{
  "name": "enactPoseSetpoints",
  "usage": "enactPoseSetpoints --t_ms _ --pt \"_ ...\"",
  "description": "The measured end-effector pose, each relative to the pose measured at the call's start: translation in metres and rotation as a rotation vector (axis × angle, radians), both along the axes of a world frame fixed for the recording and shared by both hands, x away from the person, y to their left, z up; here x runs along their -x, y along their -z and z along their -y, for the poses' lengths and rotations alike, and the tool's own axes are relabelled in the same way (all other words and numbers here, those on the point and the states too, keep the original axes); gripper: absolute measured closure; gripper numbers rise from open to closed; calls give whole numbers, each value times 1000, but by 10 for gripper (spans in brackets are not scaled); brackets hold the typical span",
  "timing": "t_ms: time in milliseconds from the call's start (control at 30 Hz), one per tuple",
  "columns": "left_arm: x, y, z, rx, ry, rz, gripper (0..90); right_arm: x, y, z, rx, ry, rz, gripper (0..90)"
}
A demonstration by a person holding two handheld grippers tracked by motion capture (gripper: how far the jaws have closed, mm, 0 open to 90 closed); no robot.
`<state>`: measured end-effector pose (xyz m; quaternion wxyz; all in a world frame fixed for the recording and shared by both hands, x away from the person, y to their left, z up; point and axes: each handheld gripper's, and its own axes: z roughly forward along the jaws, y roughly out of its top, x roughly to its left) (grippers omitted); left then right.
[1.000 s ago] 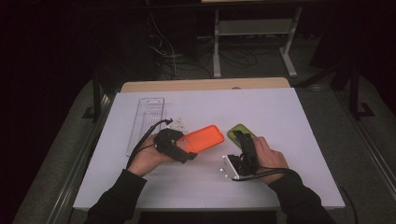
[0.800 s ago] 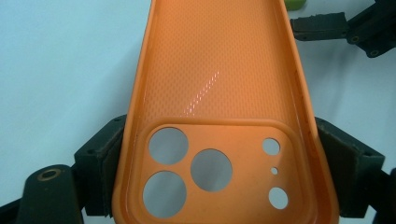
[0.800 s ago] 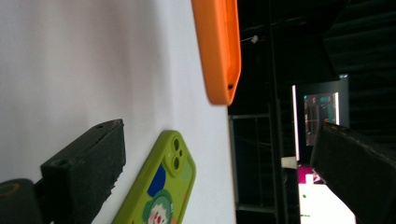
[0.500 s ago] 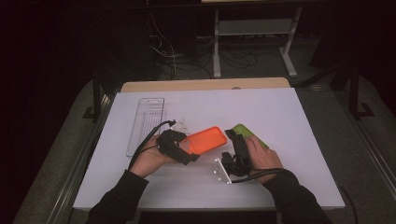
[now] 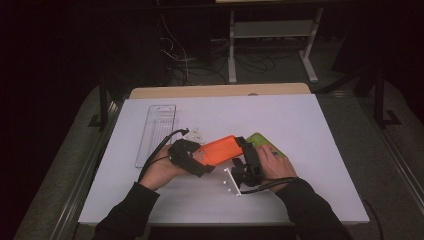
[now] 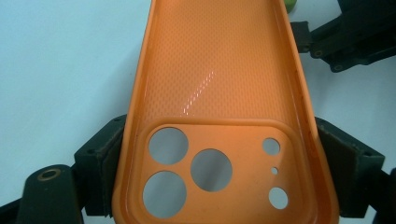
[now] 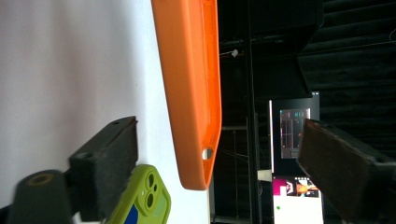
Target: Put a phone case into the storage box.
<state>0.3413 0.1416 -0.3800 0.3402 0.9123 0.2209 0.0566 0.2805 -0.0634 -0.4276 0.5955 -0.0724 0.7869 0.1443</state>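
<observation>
An orange phone case [image 5: 220, 149] is held over the white table, and my left gripper [image 5: 202, 156] is shut on its camera-cutout end. In the left gripper view the case [image 6: 215, 84] runs away from me, both pads [image 6: 108, 156] pressed on its edges. My right gripper [image 5: 245, 151] stands at the case's far end. Its jaws have just been closing, and in the right gripper view the case's end [image 7: 191, 84] sits between the open fingers [image 7: 112, 149], touching neither pad. A green phone [image 5: 267, 146] lies on the table by the right hand; part of the green phone [image 7: 140, 200] also shows low in the right gripper view.
A clear plastic tray [image 5: 157, 132] lies at the table's left, with a small white piece [image 5: 194, 134] beside it. The right gripper [image 6: 355, 32] shows at the top right of the left gripper view. Dark stands and cables are behind the table [image 5: 310, 115].
My right gripper has moved left, off the green phone and up to the far end of the orange case. The left hand has kept still with the case.
</observation>
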Motion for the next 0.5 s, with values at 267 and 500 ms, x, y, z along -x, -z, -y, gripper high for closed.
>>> enactPoseSetpoints --t_ms 267,500 --pt "1 -2 1 6 10 -3 156 5 5 -6 -17 -39 51 286" --pt "2 -2 1 8 15 -4 157 7 9 -8 -8 -36 28 430"
